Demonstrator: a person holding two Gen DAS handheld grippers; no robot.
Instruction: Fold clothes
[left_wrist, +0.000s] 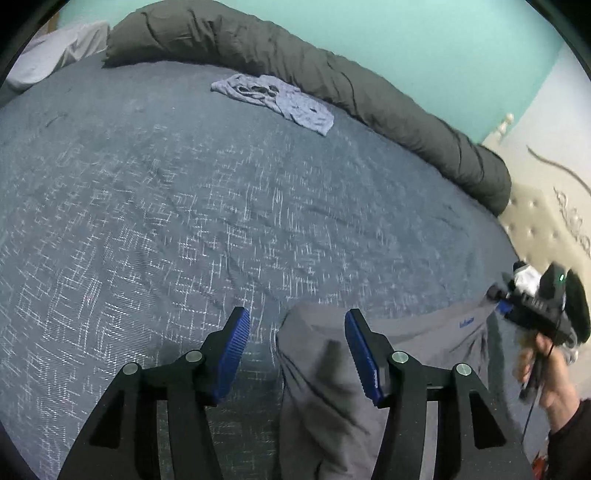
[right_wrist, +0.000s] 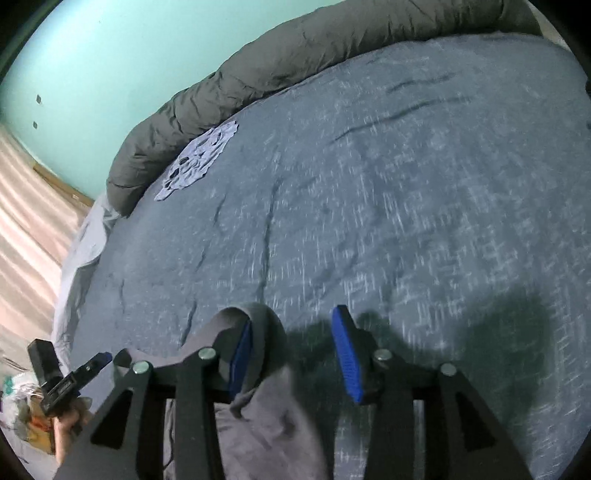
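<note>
A bed covered by a blue-grey bedspread (left_wrist: 184, 206) with a pale crosshatch pattern fills most of both wrist views, lightly creased across its middle. Along its far edge, against a turquoise wall (left_wrist: 424, 40), lies a long rolled dark grey duvet (left_wrist: 332, 81), curving from one end of the bed to the other. A pale tufted headboard (left_wrist: 535, 221) shows at the right of the left wrist view, beyond the end of the roll. The grey garment (left_wrist: 325, 387) being folded lies on the near edge of the bedspread, stretched between the two tools, with a small blue logo (left_wrist: 466, 324) on its upper part. A smaller light blue garment (left_wrist: 277, 98) printed with dark skull shapes lies crumpled well apart from it, just beside the duvet. The left gripper (left_wrist: 297, 328) hovers over one end of the grey garment with its jaws standing wide; the cloth lies beneath and between the blue pads, which do not press on it. The right gripper (right_wrist: 291, 328) also stands apart, moderately open; a raised fold of the grey garment drapes against its left pad (right_wrist: 242, 354) while the other pad is clear of the cloth, so nothing is clamped. A hand (left_wrist: 546, 373) in a dark sleeve grips the right tool's handle.
</note>
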